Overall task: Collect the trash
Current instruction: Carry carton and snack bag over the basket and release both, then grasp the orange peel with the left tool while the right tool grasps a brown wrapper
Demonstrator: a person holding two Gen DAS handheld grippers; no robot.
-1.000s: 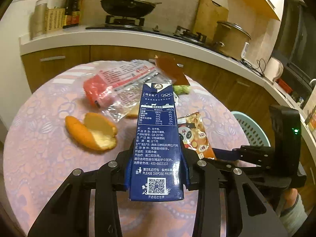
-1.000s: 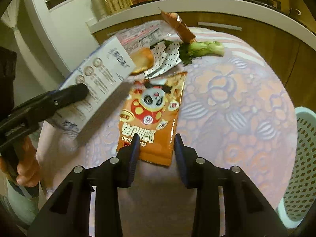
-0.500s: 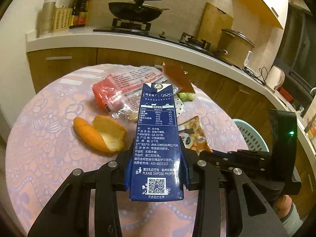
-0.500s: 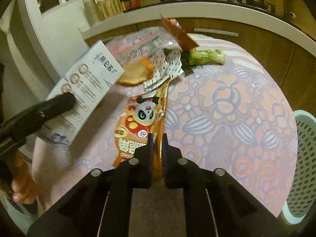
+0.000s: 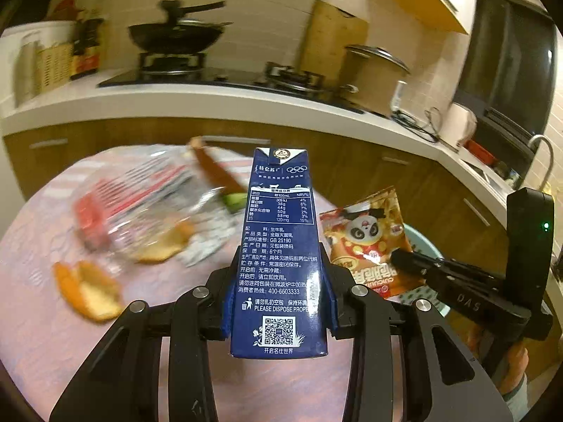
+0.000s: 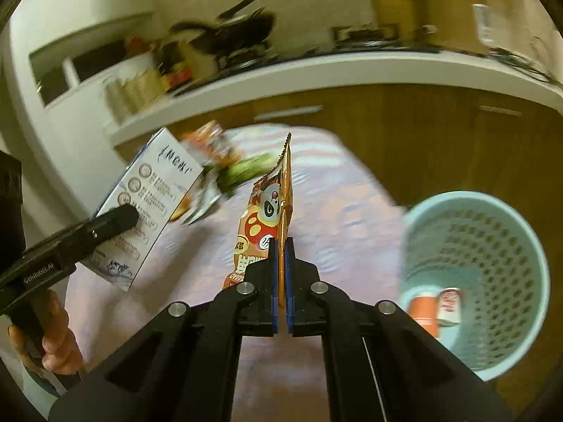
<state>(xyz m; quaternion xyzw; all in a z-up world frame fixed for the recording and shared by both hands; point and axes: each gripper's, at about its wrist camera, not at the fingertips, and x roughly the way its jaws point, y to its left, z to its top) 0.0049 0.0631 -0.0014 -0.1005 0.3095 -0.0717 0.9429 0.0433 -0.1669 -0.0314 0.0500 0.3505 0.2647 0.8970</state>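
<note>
The left gripper [image 5: 278, 302] clamps the blue milk carton [image 5: 278, 246] upright. The right gripper [image 6: 280, 281] pinches the orange snack bag [image 6: 271, 218] above the table [image 6: 337, 225], left of the blue basket [image 6: 485, 232].

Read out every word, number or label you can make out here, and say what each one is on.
"PLEASE DISPOSE PROPE", cut off: dark blue milk carton
"400-6603333": same carton
"GB 25190": same carton
"GenRobot.AI": left gripper
"DAS": right gripper
Orange panda snack packet: lettering too distorted to read
Cans in the light blue mesh basket: blurred
</note>
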